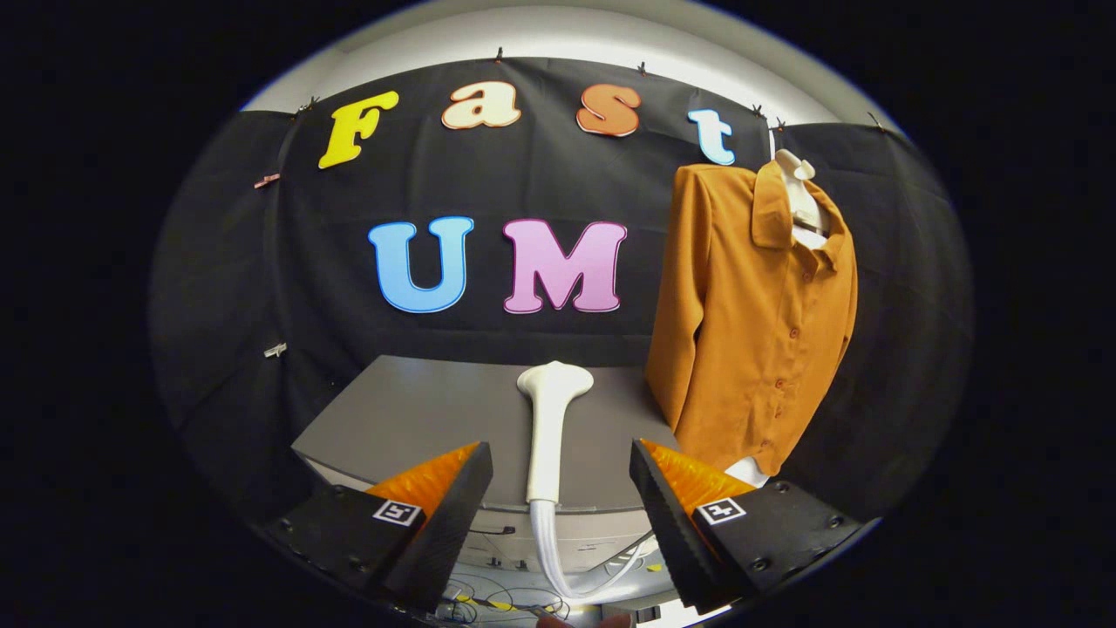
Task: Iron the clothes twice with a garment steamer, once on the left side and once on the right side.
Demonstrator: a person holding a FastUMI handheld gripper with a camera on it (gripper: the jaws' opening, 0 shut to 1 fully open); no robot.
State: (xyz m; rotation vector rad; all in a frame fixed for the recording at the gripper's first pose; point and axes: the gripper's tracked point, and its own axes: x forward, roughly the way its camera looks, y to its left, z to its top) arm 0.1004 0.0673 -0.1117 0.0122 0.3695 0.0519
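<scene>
On the grey surface (pixel 418 419) just ahead, the white garment steamer (pixel 549 427) is lying with its head pointing away and its hose trailing down off the near edge. The tongs (pixel 561 467) are hanging spread wide on either side of its handle, gripping nothing. Off to the right, an orange shirt (pixel 758 323) is hanging on a white form against the dark cloth wall. Closing off-centre on that smooth, rounded handle could be letting it roll or slip, and the dangling hose might be dragging it askew.
</scene>
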